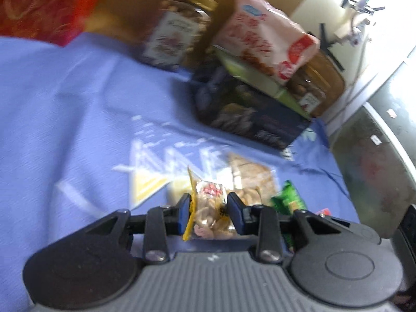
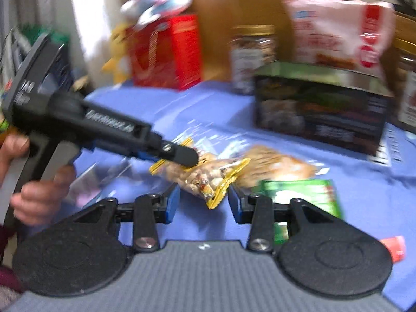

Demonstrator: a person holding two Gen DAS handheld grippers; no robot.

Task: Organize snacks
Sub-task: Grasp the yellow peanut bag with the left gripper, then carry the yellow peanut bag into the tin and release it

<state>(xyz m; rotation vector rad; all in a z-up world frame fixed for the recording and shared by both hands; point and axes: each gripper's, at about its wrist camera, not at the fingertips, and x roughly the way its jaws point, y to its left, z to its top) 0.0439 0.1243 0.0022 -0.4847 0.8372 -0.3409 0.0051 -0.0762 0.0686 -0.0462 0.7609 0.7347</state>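
Left claw grips the nut pack.
Right claw gapes wide; lift the pack clear before stowing.

Both my views motion-blurred; print on pink bag and jar unreadable; red box cut by edge.

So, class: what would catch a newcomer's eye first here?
The yellow-edged nut packet at centre on the blue cloth, held by the left hand-held gripper. Behind it, a pink bag sits on a dark box; a red box stands back left.
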